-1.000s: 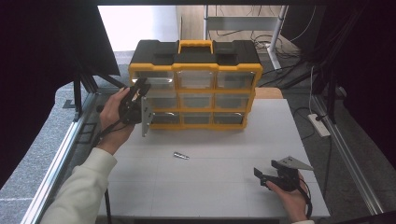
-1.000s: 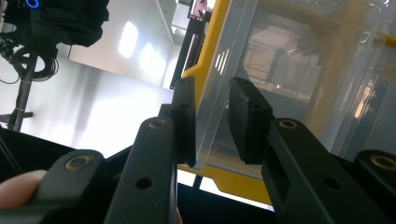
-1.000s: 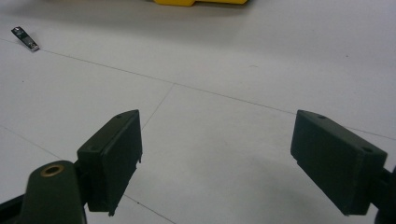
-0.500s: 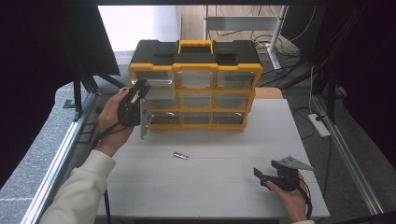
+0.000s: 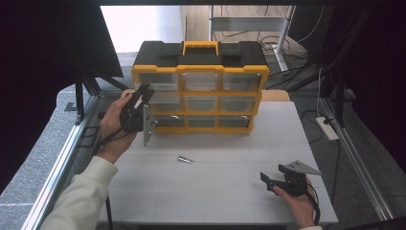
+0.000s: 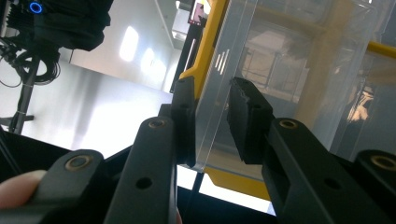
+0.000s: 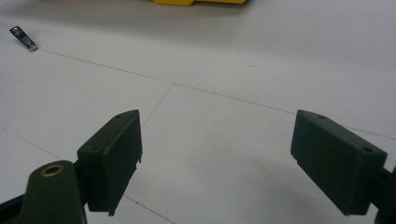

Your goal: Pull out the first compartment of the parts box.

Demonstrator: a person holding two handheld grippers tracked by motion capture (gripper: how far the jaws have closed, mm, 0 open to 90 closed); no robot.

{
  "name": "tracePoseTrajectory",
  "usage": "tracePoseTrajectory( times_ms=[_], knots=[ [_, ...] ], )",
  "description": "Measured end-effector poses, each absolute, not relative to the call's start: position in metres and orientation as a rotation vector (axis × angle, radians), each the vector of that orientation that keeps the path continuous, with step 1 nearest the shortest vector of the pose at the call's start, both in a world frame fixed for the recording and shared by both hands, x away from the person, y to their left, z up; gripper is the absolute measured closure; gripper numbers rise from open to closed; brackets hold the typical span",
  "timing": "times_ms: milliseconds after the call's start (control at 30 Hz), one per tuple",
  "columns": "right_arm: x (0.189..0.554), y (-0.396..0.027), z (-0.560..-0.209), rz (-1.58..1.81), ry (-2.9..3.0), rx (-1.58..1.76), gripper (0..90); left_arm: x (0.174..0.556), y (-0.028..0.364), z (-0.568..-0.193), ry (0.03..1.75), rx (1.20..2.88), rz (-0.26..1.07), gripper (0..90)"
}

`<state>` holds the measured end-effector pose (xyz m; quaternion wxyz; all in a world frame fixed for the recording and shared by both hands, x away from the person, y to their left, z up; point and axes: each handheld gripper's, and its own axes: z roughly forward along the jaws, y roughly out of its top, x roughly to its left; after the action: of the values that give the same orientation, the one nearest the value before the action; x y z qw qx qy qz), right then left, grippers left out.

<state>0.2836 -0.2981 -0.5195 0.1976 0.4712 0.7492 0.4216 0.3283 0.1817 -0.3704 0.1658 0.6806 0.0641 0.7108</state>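
Right now the left gripper (image 6: pixel 212 123) is at the top-left drawer (image 6: pixel 280 79) of the yellow organizer box (image 5: pixel 200 86), jaws narrow w/ the drawer's clear front lip between them, prob. so it can be pulled out; one pad looks on the plastic, other shows a thin gap, so can't tell if it's gripped. Right gripper (image 5: pixel 274 178) rests low on the white table (image 5: pixel 215 191), jaws wide, holding nothing, parked clear. Small metal piece (image 5: pixel 185 159) lies mid-table, apart from both.
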Motion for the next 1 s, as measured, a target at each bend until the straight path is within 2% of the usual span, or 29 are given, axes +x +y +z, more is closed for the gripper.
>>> tracePoseTrajectory(
  times_ms=[1000],
  knots=[
    [0.283,-0.297,-0.520,1.166,2.099,1.314,16.6,0.317,0.184,-0.373,0.171,1.921,2.022,71.8]
  ],
)
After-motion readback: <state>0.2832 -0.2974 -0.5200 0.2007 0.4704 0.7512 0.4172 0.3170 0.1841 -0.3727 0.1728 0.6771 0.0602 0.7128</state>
